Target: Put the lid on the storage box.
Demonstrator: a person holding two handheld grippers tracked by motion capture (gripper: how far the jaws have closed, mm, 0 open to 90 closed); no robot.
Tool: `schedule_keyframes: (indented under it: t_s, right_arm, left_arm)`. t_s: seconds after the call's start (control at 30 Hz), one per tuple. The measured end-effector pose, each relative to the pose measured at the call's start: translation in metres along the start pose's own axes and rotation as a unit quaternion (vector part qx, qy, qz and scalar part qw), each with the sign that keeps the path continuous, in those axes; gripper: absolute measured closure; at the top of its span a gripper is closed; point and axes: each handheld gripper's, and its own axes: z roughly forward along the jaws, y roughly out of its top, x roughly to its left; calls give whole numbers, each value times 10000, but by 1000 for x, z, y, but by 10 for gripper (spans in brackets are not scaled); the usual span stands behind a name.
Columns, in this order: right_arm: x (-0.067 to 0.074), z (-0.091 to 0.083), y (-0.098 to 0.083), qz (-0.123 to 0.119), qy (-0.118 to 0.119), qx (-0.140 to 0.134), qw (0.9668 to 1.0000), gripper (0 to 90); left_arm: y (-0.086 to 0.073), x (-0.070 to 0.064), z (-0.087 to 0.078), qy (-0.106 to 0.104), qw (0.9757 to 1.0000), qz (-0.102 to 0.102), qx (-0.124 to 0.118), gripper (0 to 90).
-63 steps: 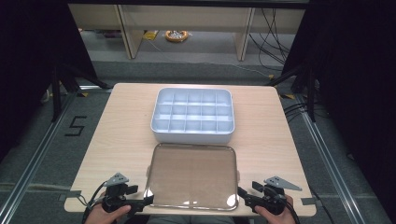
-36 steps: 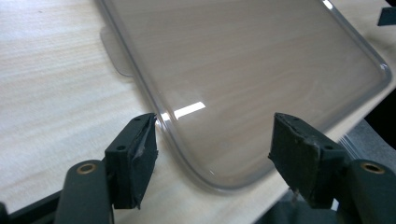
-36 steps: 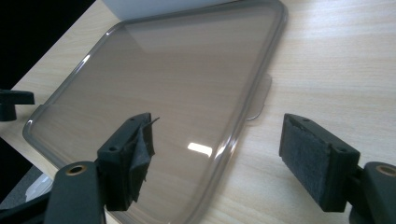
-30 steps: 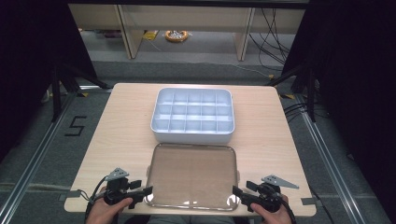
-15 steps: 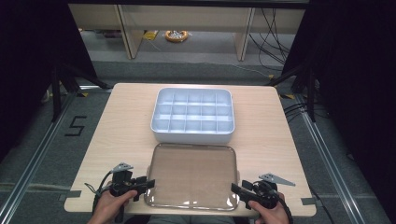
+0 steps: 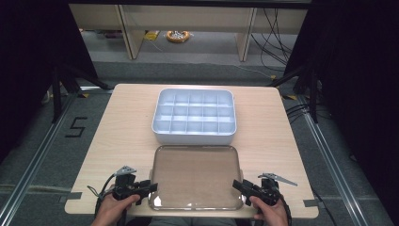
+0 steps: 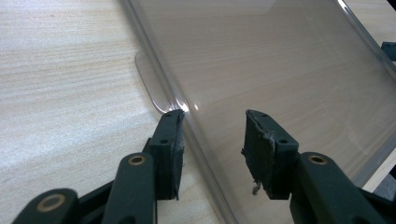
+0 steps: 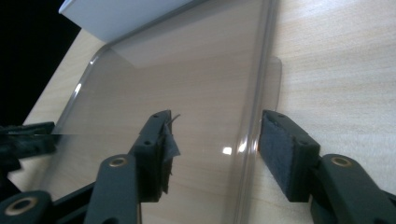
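Now, the table carries a white box of small compartments at its middle, and just in front of it, near the person's edge, lies the clear lid, flat on the wood. The step in hand looks like taking hold of that lid from both short sides so that it can be lifted onto the box. The left gripper straddles the lid's left rim, one jaw outside by the small tab, the other over the lid's face; its jaws have just been closing but a gap shows. The right gripper straddles the right rim likewise, jaws closing yet apart. Next, I judge, both pairs must pinch the rim firmly and evenly before any lift, or the lid will tilt.
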Motion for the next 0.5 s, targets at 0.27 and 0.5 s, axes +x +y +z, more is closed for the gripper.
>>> schedule_keyframes:
  t_s: [0.27,0.5]
  right_arm:
    - [-8,-1,-3,401,227,76,9989,607]
    - [-11,-1,-6,255,401,151,9988,663]
  left_arm:
    - [-2,-2,1,-57,9999,-23,-122,537]
    - [-2,3,-3,-66,9999,-93,-116,513]
